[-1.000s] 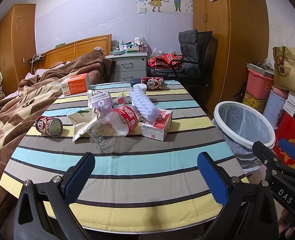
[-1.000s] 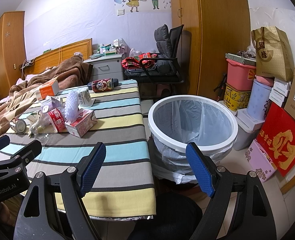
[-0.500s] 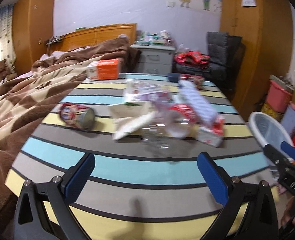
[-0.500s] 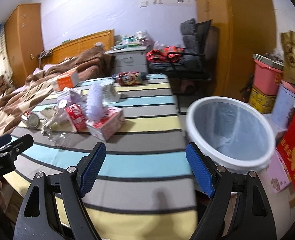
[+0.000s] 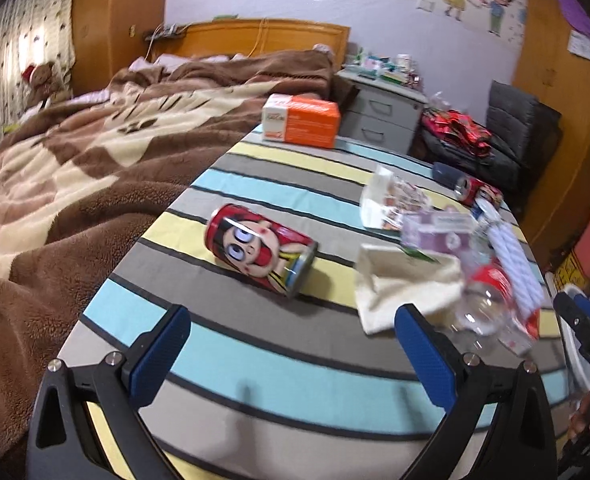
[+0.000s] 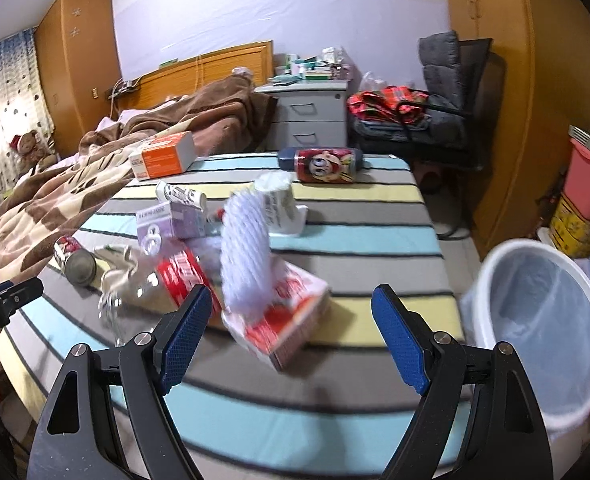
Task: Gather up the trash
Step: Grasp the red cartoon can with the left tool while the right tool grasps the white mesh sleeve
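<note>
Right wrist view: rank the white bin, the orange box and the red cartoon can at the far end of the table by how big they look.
1. White bin, by far the largest, though it is also nearest the camera.
2. Red cartoon can and orange box look about alike; I would not rank them.

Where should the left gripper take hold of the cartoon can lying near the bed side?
Probably across the middle of the cartoon can, coming from above. It lies on its side on the striped table, apart from the pile, so the open left gripper can close across its round body.
</note>
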### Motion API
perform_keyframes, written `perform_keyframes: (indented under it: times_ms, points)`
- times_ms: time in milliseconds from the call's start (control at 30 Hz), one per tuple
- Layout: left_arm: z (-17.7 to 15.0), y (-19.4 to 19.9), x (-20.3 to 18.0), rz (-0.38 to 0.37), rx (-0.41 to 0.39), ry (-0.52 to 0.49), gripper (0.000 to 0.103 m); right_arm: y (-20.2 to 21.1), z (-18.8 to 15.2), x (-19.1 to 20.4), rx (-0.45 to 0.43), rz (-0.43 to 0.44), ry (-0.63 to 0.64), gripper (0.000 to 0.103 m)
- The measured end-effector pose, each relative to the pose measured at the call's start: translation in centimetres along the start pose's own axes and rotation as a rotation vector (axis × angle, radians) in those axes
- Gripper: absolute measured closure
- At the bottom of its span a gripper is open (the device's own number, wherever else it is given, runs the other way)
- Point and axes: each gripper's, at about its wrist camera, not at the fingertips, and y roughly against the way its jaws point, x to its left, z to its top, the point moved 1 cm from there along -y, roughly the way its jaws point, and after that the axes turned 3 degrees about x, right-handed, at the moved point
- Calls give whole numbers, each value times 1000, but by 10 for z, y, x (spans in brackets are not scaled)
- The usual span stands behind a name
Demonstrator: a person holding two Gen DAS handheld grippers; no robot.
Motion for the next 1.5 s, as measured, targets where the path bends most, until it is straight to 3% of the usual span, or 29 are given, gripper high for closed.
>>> perform_keyframes:
  times_ms: [233,300,467,567,700,833,933,1067,1267,1433,1500]
  points:
    - [25,-30,29,-14,52,182,0,-24,13,2,41,40,7,21]
    - [32,-42,36,-6,72,243,1,-30,16,3,63,50,9,27]
    - [41,-68,39,-12,127,296,4,-40,20,4,88,69,10,32]
    - [43,-76,32,-4,134,279,4,-44,20,2,104,80,6,42]
    - [44,-88,23,3,159,255,9,-46,22,0,110,92,3,44]
    - [43,-102,22,1,205,238,15,-48,22,0,114,101,2,55]
    - [42,-98,21,46,209,185,19,-48,23,-1,114,116,0,60]
    - [37,-92,27,48,211,165,20,-46,23,0,107,137,0,69]
    - [46,-83,36,70,144,151,20,-47,22,1,107,146,3,72]
    - [51,-92,41,43,159,173,20,-50,23,0,111,148,0,73]
    - [50,-98,43,24,179,185,30,-49,22,0,110,151,0,74]
